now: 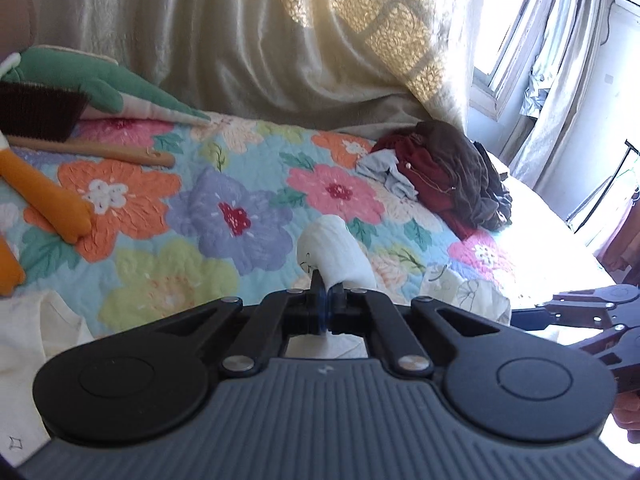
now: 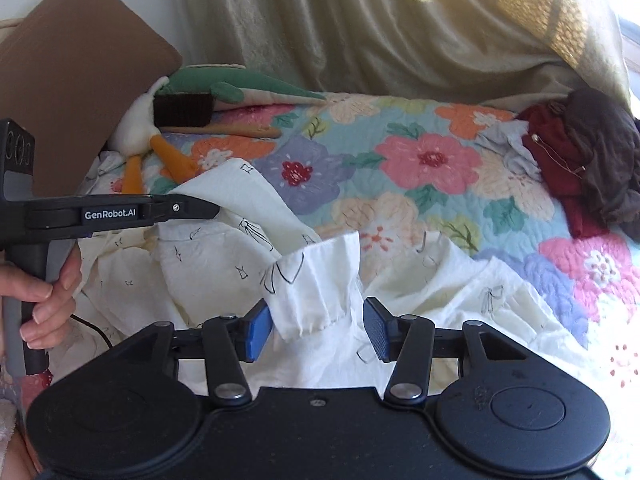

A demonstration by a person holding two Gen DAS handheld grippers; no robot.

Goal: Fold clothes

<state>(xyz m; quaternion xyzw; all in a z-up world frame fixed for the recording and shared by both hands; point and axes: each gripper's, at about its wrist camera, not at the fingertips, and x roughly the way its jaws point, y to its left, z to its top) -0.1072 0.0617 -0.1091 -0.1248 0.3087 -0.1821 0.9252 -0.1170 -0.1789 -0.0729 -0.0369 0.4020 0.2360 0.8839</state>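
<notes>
A white garment (image 2: 224, 272) printed with small black drawings lies rumpled on the floral quilt (image 2: 420, 160). In the left wrist view my left gripper (image 1: 328, 300) is shut on a bunch of this garment (image 1: 334, 248), which pokes up past the fingertips. The right wrist view shows the left gripper (image 2: 218, 211) from the side, lifting a corner of the cloth. My right gripper (image 2: 318, 332) stands open, blue pads (image 2: 258, 334) apart. A ruffled fold of the garment (image 2: 320, 280) stands between them, unpinched.
A pile of dark red and brown clothes (image 2: 580, 160) sits at the quilt's far right. A green plush toy (image 2: 248, 84), a white plush with orange legs (image 2: 152, 140), a wooden-handled brush (image 2: 184, 110) and a brown pillow (image 2: 72, 80) lie far left. A curtain (image 2: 360, 20) hangs behind.
</notes>
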